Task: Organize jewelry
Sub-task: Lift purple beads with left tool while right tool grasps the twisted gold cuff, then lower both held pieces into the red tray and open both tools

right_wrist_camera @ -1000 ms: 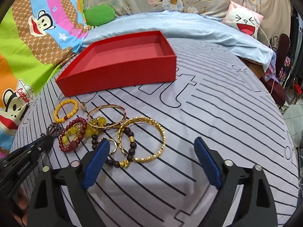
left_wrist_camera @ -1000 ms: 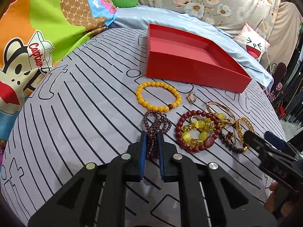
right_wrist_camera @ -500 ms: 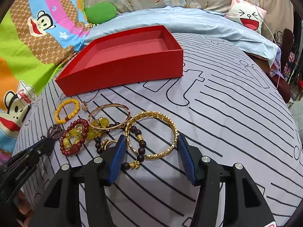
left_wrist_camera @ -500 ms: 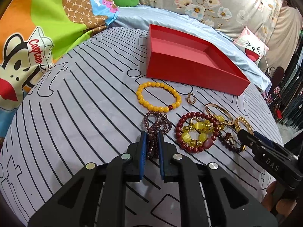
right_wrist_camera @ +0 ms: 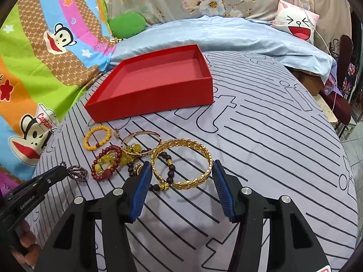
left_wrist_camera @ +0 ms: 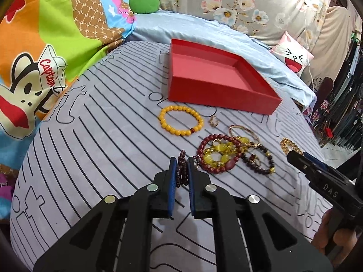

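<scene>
The purple bracelet (left_wrist_camera: 182, 172) is pinched between the pads of the left claw (left_wrist_camera: 181, 170), low over the striped bed (left_wrist_camera: 95, 140). The gold bangle (right_wrist_camera: 181, 163) is lying on the bed between the pads of the right claw (right_wrist_camera: 180, 175), which is half open around it. The red box (right_wrist_camera: 158, 90) is standing behind the other bracelets.

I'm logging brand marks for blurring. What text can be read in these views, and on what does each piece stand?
"Captain": cap of the cartoon monkey on the colourful blanket.
"DAS": side of the right tool.
"GenRobot.AI": side of the left tool.
Large outlined letters on the striped sheet: cut off, no whole word reads.
Pink band lettering on the blanket: too blurred.
</scene>
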The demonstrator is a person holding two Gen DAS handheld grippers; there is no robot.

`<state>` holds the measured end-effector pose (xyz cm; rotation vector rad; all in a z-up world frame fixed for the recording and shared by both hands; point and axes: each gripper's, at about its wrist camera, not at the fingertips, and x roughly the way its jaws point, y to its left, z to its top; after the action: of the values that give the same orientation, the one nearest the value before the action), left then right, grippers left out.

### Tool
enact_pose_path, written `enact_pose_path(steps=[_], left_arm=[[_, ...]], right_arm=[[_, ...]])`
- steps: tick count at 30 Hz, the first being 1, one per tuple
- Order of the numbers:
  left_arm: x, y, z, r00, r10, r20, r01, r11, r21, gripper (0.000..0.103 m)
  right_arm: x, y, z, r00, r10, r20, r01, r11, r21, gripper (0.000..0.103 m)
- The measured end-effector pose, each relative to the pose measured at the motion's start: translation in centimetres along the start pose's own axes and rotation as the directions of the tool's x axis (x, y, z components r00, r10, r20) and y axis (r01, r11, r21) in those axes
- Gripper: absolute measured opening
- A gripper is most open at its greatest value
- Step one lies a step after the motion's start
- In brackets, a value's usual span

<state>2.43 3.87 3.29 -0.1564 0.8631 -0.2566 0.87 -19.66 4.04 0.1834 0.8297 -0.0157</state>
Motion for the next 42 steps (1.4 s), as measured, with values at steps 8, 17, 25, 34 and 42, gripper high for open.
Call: enact_pose_path(steps=[8,17,25,34,42], left_arm=[[-2.0,-1.2,3.7,0.998,-0.013,0.062,0.009,0.998,0.059,0.007],[-1.5,-2.0,10.4,0.991,-0.036,0.130,0.022,0.994,0.108,0.007],[5.7,-2.4,19.0,0.994,-0.054,0.097,0.044,0.993,0.107,0.007],[14.8,-3.4,25.3,0.998,-0.045,0.051,0.037,0.988,0.148,0.007],[20.4,-2.9,27.0,1.000,-0.024,0.017,0.021,0.988,0.151,0.007]], right_arm=[[-1.1,-0.2,2.8,0.998,0.034,0.044,-0.033,0.999,-0.012,0.053],[0.4,0.6,8.7,0.993,0.096,0.072,-0.092,0.994,-0.054,0.053],[6.8,1.3,17.7,0.994,0.106,0.038,-0.102,0.991,-0.091,0.053],[16.3,1.6,24.5,0.991,0.108,-0.073,-0.114,0.991,-0.074,0.053],[21.6,1.9,25.1,0.990,0.040,-0.137,-0.059,0.989,-0.136,0.053]])
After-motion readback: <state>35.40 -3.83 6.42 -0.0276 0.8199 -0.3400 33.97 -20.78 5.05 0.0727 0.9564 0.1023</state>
